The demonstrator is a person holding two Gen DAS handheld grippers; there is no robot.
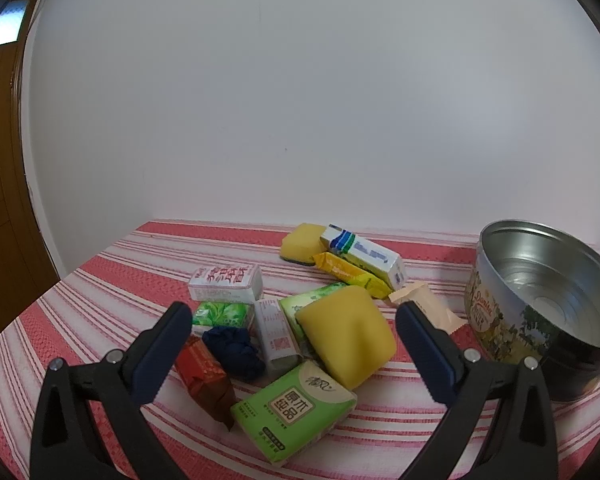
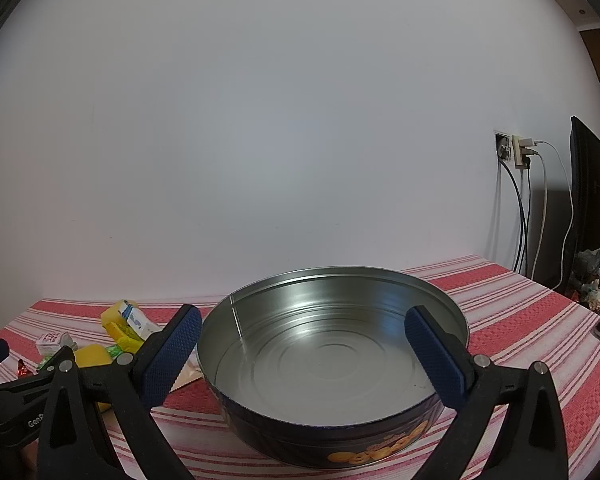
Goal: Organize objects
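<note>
We hold our left gripper (image 1: 294, 344) with fingers wide apart and empty above the heap on the striped tablecloth (image 1: 100, 280): a green tissue pack (image 1: 296, 410) nearest, then a yellow sponge (image 1: 346, 336). Our right gripper (image 2: 303, 354), equally spread, frames the empty cookie tin (image 2: 340, 444).

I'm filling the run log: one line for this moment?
left gripper: jaws open over pile | right gripper: jaws open at tin | tin: empty
</note>
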